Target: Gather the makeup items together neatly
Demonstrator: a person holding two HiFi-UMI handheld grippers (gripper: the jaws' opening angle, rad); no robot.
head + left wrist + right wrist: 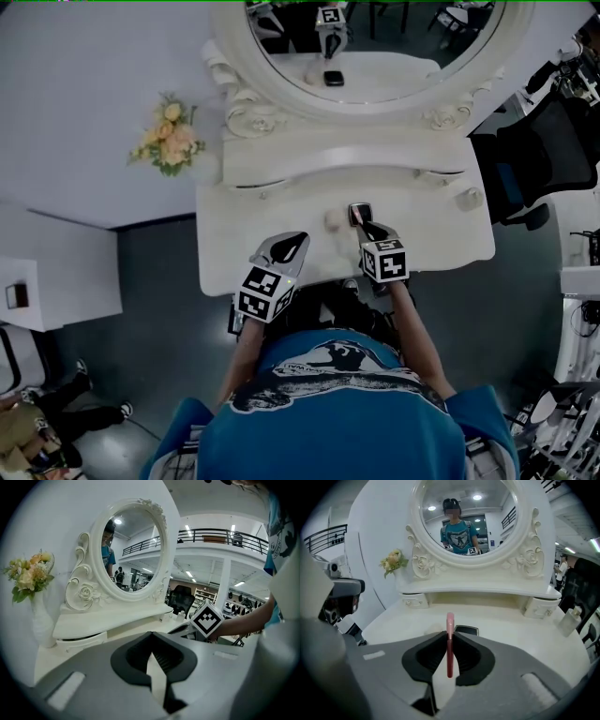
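Pink slim stick (450, 619) is clamped upright by R gripper (450, 633) over vanity top (511, 620); L gripper (151, 633) is held closed, empty.

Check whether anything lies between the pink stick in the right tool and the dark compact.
Nothing visible does. The right tool clamps the pink stick; the dark compact lies just beyond on the tabletop, a pale puff to its left.

Left forearm (246, 342) and right forearm (406, 306) both reach forward, side by side. Left gripper (293, 241) angles in toward the right one, fingers (136, 656) tip to tip with nothing between. Right gripper (368, 228) points straight ahead, fingers (429, 656) clamped on a thin pink stick (449, 639) that pokes past the tips. Grippers are near each other, not touching.
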